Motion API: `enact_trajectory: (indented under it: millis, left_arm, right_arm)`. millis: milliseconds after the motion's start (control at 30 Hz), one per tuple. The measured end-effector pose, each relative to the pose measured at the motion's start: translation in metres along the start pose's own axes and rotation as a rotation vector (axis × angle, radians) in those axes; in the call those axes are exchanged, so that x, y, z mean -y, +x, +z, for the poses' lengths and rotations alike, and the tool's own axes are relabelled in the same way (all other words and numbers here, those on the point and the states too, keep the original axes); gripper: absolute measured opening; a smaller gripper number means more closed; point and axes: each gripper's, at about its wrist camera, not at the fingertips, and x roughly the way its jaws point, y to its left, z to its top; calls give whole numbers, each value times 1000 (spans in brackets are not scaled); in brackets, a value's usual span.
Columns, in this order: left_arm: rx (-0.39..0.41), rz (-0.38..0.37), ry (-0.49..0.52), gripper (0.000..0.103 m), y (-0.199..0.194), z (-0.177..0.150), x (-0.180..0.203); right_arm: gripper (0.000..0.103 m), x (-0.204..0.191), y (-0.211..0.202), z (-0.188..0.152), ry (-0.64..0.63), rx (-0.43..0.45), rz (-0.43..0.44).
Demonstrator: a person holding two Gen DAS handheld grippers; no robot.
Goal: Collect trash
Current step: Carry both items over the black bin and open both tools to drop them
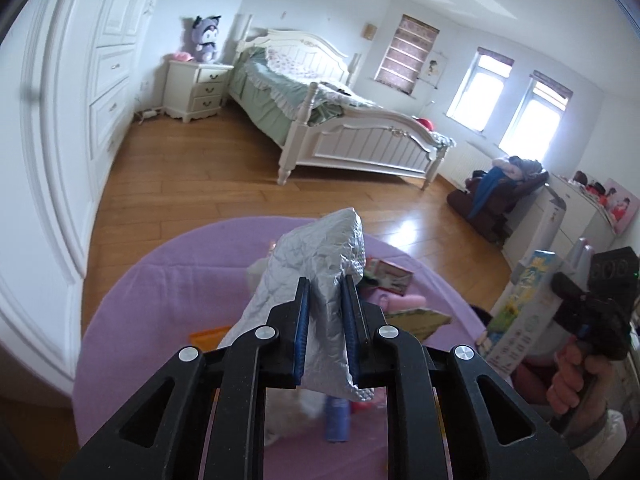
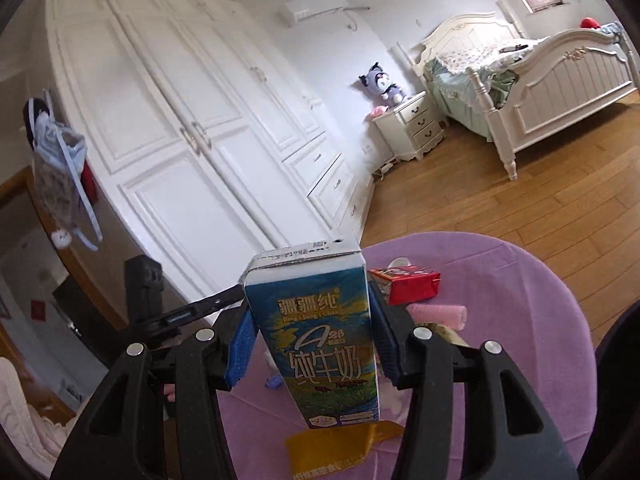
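Above purple table (image 1: 132, 300) | left gripper (image 1: 326, 300) clamps silver foil bag (image 1: 320, 280), raised over clutter | right gripper (image 2: 312, 332) clamps upright milk carton (image 2: 316, 336) | red pack (image 2: 412, 284) lies on table behind carton

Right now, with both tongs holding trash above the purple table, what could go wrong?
1. The crinkled silver foil bag is pinched only near its lower part by the left tongs; the soft foil may slip out.
2. The tall blue milk carton sits tilted in the right tongs and could twist loose, possibly dripping onto the purple tablecloth.
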Motion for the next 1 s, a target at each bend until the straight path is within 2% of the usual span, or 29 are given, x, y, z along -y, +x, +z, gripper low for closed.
enact_trajectory:
  millis: [167, 333, 467, 633, 767, 1000]
  left_arm:
    - [-30, -137, 42, 17, 29, -2, 88]
    - [-137, -301, 67, 17, 104, -30, 184]
    - [-234, -392, 100, 17, 161, -56, 249]
    - [-351, -443, 127, 17, 222, -88, 305]
    - [-428, -438, 174, 17, 259, -110, 334]
    - [-520, -402, 192, 17, 293, -136, 345]
  right_arm:
    - [51, 30, -43, 1, 16, 109, -151]
    - [51, 82, -86, -15, 102, 171, -322]
    - [51, 125, -111, -33, 182, 182, -433]
    - [51, 175, -125, -59, 296, 176, -508]
    - [51, 210, -126, -77, 367, 150, -534]
    - [51, 250, -124, -104, 453, 105, -556]
